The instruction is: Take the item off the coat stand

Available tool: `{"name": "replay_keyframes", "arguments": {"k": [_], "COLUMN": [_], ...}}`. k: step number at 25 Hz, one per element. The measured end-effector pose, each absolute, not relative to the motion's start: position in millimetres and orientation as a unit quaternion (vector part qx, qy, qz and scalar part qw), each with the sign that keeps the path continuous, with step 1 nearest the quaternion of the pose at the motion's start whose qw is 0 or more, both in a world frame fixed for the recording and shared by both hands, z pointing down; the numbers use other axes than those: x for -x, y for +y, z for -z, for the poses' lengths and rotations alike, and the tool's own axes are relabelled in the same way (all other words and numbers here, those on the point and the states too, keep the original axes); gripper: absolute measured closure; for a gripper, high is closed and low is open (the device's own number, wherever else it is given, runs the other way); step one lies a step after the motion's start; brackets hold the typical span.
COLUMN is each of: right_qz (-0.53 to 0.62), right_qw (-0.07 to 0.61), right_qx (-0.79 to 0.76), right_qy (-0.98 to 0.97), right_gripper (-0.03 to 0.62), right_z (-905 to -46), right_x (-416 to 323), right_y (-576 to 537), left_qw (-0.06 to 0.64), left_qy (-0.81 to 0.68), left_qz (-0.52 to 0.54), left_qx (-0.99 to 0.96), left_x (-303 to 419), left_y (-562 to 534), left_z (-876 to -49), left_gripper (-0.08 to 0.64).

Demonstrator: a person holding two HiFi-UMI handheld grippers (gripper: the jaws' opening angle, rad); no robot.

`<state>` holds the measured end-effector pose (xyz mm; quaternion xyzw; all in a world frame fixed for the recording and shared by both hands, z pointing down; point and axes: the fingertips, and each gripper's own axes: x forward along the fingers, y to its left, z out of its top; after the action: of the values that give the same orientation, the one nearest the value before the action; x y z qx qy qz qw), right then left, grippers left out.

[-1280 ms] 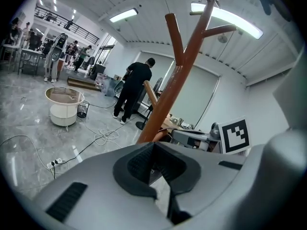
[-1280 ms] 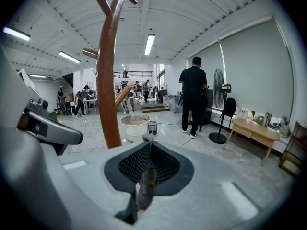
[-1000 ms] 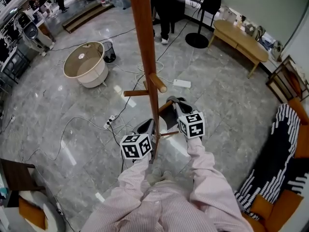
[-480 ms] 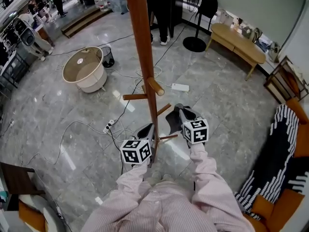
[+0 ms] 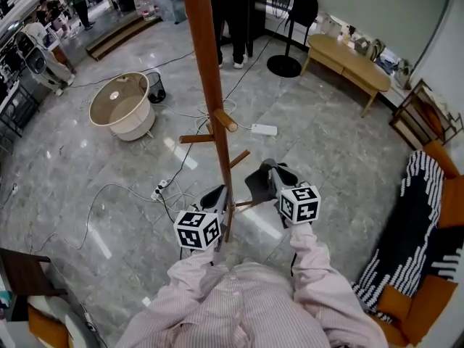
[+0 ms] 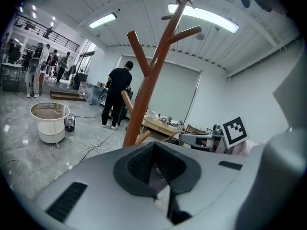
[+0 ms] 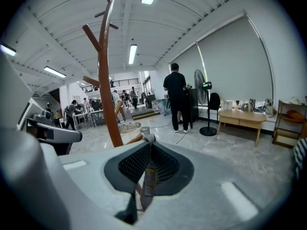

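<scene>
The wooden coat stand [image 5: 209,85] rises in front of me, and every peg [image 5: 225,120] I can see is bare; no hung item shows in any view. My left gripper [image 5: 215,195] is low beside the pole on its left, jaws shut with nothing in them. My right gripper [image 5: 262,175] is just right of the pole near a lower peg, also shut and empty. In the left gripper view the left gripper [image 6: 154,147] points up past the coat stand [image 6: 144,99], with the right gripper [image 6: 201,140] at its right. The right gripper [image 7: 149,146] faces the coat stand [image 7: 107,99].
A round beige tub [image 5: 119,108] and a black bin [image 5: 154,86] stand at the far left. Cables and a power strip [image 5: 162,188] lie on the marble floor. A person [image 5: 232,20], a floor fan [image 5: 285,64] and a wooden table [image 5: 348,58] are behind. A striped sofa [image 5: 417,238] is at right.
Both grippers have drawn back a little from the pole toward me, the right one also shifting right. Their jaws look the same as before.
</scene>
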<state>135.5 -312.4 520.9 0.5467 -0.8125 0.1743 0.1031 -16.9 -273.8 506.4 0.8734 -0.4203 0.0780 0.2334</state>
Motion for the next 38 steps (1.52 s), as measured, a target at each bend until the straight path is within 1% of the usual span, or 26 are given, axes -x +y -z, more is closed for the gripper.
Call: {"name": "replay_keyframes", "arguments": {"k": [14, 26, 32, 38], "right_qz": [-0.163, -0.124, -0.107, -0.095], "right_qw": [0.008, -0.035, -0.049, -0.049], "right_qx": [-0.542, -0.547, -0.547, -0.549], "right_qy": [-0.824, -0.827, -0.829, -0.829], "right_gripper": [0.575, 0.575, 0.577, 0.577], "right_z": [-450.3, -400.7, -390.0, -385.1], "right_x": [-132.4, -142.2, -144.6, -147.4], "right_y": [-265.7, -230.3, -225.2, -228.7], "left_qw": [0.179, 0.144, 0.127, 0.131], "left_qy": [-0.443, -0.469, -0.478, -0.483], "left_qz": [-0.050, -0.007, -0.005, -0.002], "left_qx": [-0.877, -0.871, -0.869, -0.866], "left_x": [43.1, 61.2, 66.4, 72.0], "left_y": [-263.3, -253.9, -251.9, -255.3], "left_z": [-459.4, -414.0, -409.7, -410.8], "left_gripper": [0.558, 0.558, 0.558, 0.558]}}
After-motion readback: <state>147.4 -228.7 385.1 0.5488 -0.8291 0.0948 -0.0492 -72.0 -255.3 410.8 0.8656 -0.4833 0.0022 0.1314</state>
